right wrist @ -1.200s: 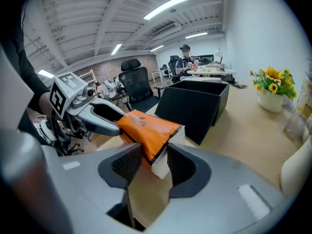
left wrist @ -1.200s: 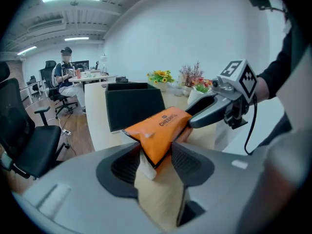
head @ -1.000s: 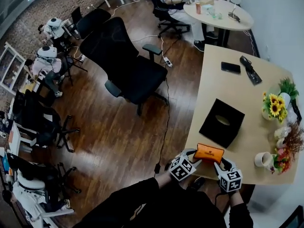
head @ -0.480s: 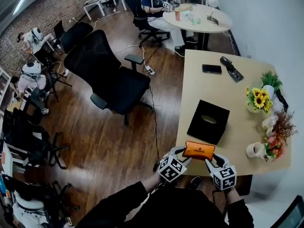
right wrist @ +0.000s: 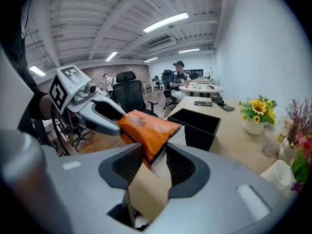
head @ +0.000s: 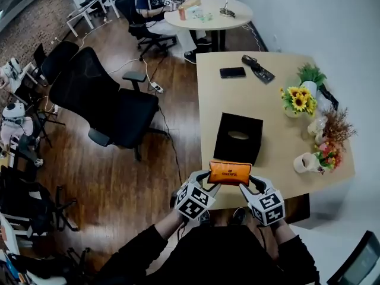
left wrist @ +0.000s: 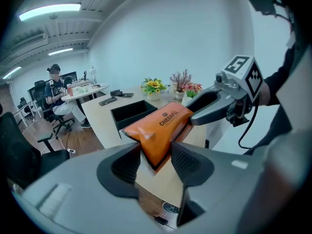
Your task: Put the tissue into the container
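Orange, soft plastic tissue pack (head: pixel 229 173) hangs in the air over the near edge of the light wooden table (head: pixel 214 88), just short of the black square container (head: pixel 228 153), which it has not reached yet. It is carried by its 2 short ends. The left gripper (left wrist: pixel 155 157) is clamped on 1 end with its jaws partly closed. The right gripper (right wrist: pixel 155 162) pinches the other end, and its jaws have just been closing a little further on the pack.

The likeliest failure is a lost end. Each grip takes only a narrow strip of slippery film, so if the 2 hands drift apart, 1 end could pull free. The pack would then swing down from the other gripper. Because it hangs over the table's edge, a full drop could land on the wooden floor (head: pixel 136 171) instead of the tabletop.

If the hands close in on each other, the pack would probably buckle upward and arrive bent. It also looks nearly as long as the container is wide, so a tilted or skewed entry could catch a corner on the rim and leave it perched there. Pushing against that rim might slide the container toward the white mug (head: pixel 304 162) and the sunflower pot (head: pixel 297 100) to its right.
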Available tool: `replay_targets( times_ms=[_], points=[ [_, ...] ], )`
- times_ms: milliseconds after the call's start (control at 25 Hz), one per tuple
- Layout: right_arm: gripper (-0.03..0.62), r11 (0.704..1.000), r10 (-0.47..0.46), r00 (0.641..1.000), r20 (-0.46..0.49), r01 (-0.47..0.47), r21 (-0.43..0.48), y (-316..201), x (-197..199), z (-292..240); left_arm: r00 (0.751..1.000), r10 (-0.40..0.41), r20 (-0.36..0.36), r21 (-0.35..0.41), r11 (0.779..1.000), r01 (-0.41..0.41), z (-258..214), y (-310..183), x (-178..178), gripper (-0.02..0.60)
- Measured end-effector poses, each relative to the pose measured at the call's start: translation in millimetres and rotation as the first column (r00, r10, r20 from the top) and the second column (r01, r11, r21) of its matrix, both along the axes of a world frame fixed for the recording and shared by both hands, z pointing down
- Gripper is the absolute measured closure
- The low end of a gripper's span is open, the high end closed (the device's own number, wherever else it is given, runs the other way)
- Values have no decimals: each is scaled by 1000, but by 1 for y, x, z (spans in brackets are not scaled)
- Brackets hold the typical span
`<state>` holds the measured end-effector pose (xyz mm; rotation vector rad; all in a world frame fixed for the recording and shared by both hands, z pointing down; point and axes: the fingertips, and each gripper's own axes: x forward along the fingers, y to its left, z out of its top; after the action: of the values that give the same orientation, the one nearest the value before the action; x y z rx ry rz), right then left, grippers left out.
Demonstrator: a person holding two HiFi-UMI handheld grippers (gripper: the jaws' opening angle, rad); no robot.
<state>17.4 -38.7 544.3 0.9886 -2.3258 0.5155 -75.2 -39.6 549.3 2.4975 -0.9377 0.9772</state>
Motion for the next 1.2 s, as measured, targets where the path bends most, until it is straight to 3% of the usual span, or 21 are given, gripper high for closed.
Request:
replay_targets(
  times_ms=[520, 800, 1200],
  points=[
    [439, 990, 77, 997, -6, -76, 115, -37, -7, -67, 995, 93, -24, 103, 991, -90, -65, -45, -7, 402],
    [439, 988, 65, 998, 11, -66, 137, -69, 7, -78, 997, 76, -7, 134, 988, -75, -79, -76, 7, 402],
    [439, 990, 28, 999, 20, -30, 134, -120, 35, -72, 999, 34, 18, 115, 993, -36, -72, -125, 35, 402]
  ],
)
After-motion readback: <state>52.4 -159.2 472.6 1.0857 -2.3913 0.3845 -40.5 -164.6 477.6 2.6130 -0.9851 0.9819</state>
